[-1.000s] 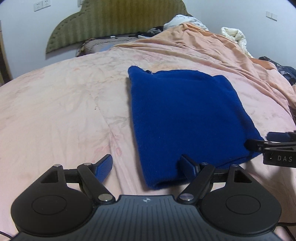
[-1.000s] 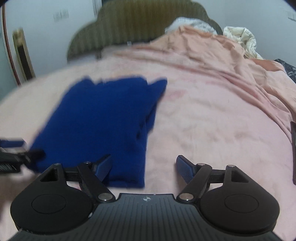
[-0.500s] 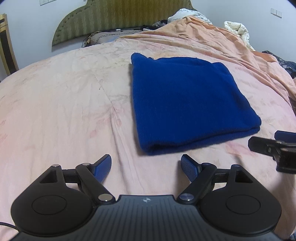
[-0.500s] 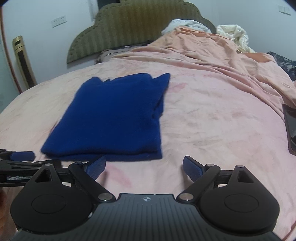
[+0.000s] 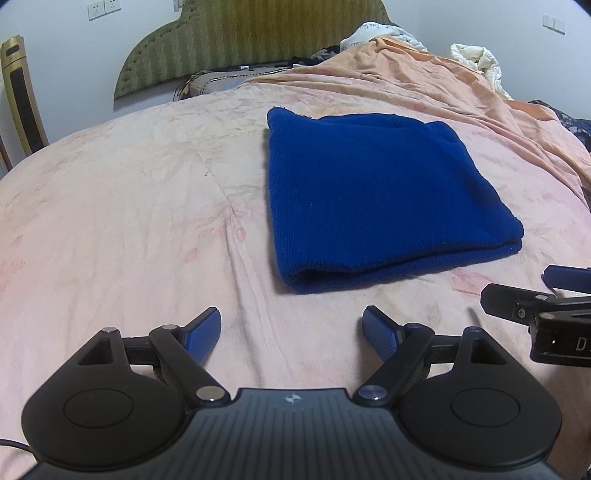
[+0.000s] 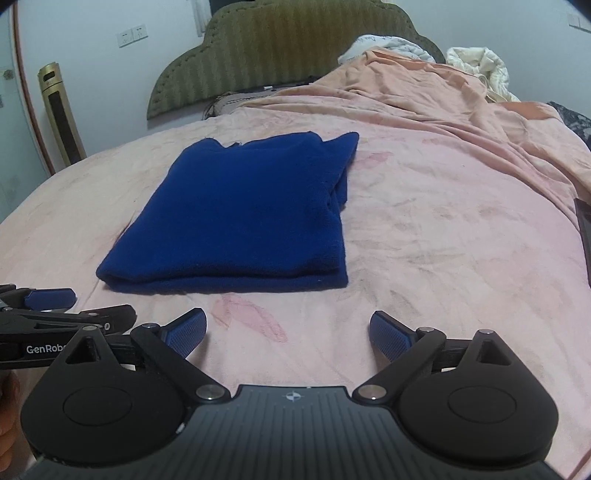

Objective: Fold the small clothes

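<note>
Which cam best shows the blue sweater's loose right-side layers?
Right wrist: the blue sweater shows its stacked, uneven right edge and protruding far corner. Left wrist shows the sweater mostly from its front fold, with that edge foreshortened.

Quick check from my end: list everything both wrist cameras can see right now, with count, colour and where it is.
Folded garment: one, deep blue, flat on the bed, beyond both tools.
Bed cover: one, pale pink, under the garment.
Blanket: one, peach-orange, bunched along the far right of the bed.
Bedding bundle: one, cream-white, far right by the wall.
Headboard: one, olive green, against the far wall.
Tower unit: one, gold and black, standing at the far left.
Wall sockets: one pair, white, upper left wall.
Dark flat item: one, black, right edge of the bed; cannot identify.
Left tool: black with blue pads, open, empty.
Right tool: same, open, empty.
</note>
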The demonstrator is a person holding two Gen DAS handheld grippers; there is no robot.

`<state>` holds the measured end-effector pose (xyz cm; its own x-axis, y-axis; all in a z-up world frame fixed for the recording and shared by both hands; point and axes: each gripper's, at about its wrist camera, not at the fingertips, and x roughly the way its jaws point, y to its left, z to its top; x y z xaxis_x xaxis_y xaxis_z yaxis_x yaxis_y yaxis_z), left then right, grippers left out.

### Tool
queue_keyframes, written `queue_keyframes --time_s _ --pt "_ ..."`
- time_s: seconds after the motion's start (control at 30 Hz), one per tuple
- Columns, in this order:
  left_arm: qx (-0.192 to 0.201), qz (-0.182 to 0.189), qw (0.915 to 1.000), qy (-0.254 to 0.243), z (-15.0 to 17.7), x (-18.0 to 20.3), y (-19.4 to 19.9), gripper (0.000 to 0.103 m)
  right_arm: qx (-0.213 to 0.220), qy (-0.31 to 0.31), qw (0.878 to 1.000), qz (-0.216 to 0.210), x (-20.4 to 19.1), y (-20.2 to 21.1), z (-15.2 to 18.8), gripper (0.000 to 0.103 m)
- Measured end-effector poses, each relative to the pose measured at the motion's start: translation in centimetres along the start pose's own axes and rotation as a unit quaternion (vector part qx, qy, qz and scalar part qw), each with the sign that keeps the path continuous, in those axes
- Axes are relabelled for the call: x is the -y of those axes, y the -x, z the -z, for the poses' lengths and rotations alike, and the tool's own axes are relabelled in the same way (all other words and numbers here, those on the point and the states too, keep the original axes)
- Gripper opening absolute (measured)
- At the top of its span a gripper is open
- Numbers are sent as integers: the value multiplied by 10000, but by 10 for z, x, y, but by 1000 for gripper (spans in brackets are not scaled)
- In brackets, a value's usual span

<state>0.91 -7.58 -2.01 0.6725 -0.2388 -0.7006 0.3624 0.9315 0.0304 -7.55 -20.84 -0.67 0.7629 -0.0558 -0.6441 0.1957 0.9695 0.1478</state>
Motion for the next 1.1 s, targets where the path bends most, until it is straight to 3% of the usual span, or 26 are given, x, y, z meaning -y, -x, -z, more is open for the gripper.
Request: queue_keyframes --time_s 0.37,1.1 --pt "81 -58 10000 -4 4 1 0 89 21 130 9997 206 -3 -9 5 103" --pt "-96 -45 9999 77 3 -3 7 90 -1 396 9988 280 -17 4 7 102"
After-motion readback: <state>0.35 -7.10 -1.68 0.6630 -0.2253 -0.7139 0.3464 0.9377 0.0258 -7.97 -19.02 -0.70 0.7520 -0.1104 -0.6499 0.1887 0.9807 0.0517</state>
